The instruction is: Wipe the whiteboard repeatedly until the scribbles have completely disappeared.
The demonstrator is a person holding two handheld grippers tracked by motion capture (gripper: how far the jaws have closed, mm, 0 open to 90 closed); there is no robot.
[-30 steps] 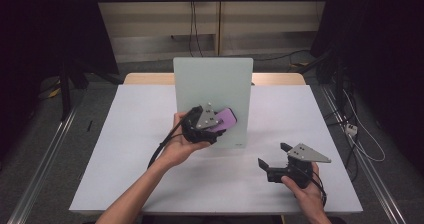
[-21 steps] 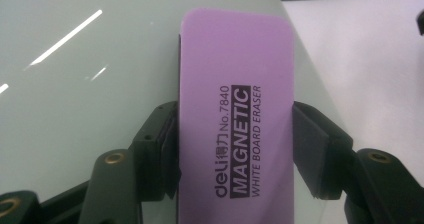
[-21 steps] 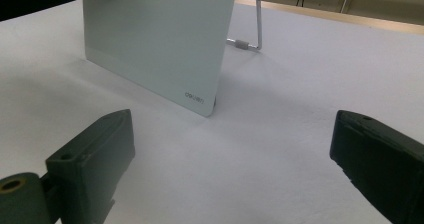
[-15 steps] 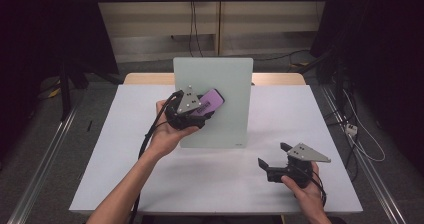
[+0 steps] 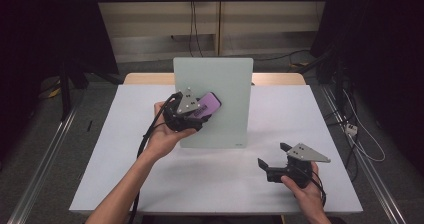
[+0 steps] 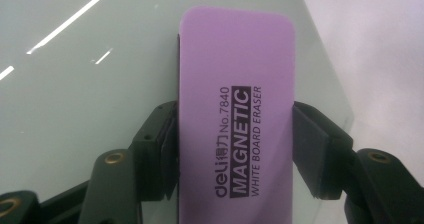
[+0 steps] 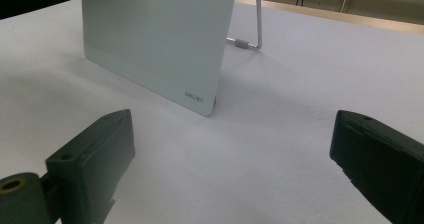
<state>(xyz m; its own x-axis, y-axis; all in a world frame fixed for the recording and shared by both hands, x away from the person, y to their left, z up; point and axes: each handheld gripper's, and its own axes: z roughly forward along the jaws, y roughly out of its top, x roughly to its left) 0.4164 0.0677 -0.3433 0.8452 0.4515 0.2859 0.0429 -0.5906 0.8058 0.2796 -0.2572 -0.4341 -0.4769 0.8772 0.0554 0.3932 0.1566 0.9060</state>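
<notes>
Figure. The left gripper (image 5: 200, 110) was clamped on a purple magnetic whiteboard eraser (image 6: 235, 124), its jaws pressing the two long edges near mid-length, the eraser lying against the upper left face of the upright glass board (image 5: 225, 91). The eraser appeared light and rigid-backed, with smooth plastic sides that might slip under a loose grip; the long edges seemed the best hold. The board, propped on a thin wire stand (image 7: 256, 29), probably tipped easily. The right gripper (image 5: 275, 160) rested open and empty, near the board's lower right corner.
</notes>
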